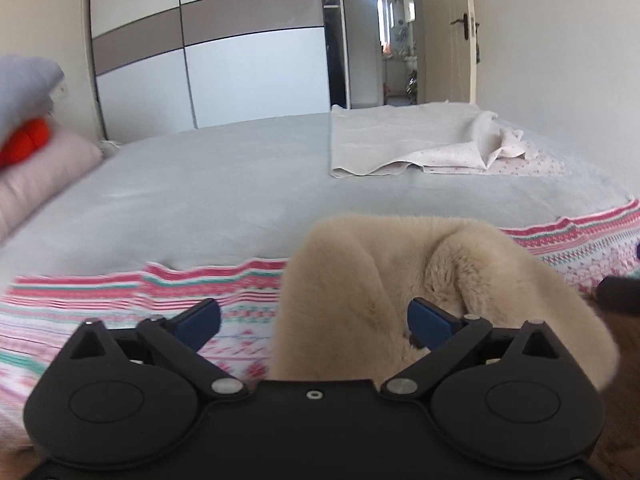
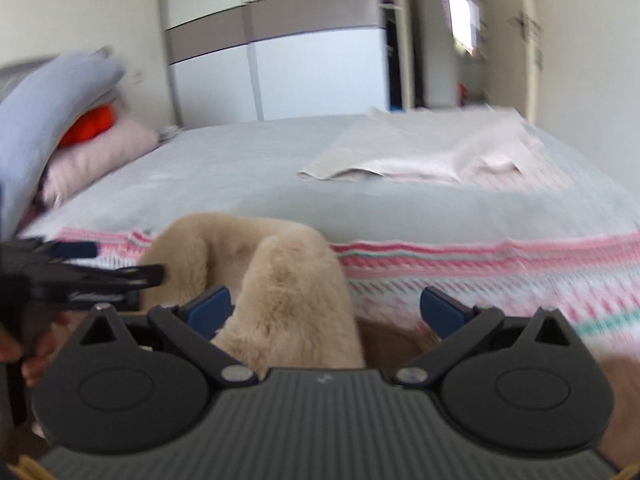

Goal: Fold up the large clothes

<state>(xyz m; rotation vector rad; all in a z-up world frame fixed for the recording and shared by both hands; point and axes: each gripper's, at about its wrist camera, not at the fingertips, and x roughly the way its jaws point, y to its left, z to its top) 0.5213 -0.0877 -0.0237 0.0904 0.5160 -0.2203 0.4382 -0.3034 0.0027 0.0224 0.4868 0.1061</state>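
Observation:
A beige fluffy garment (image 1: 360, 280) hangs bunched at the near edge of the bed, over the pink patterned cover (image 1: 120, 304). My left gripper (image 1: 316, 320) is open, its jaws wide apart, with a fold of the fluffy garment lying between them, closer to the right finger. In the right wrist view the same garment (image 2: 288, 276) rises between the jaws of my right gripper (image 2: 326, 310), which is also open. The left gripper (image 2: 88, 268) shows at the left edge of that view, beside the garment.
The bed has a grey sheet (image 1: 220, 184). A folded pale blanket (image 1: 420, 144) lies at its far right. Pillows (image 2: 60, 128) with an orange item between them are stacked at the left. A white wardrobe (image 1: 208, 48) and an open doorway (image 1: 396, 40) stand behind.

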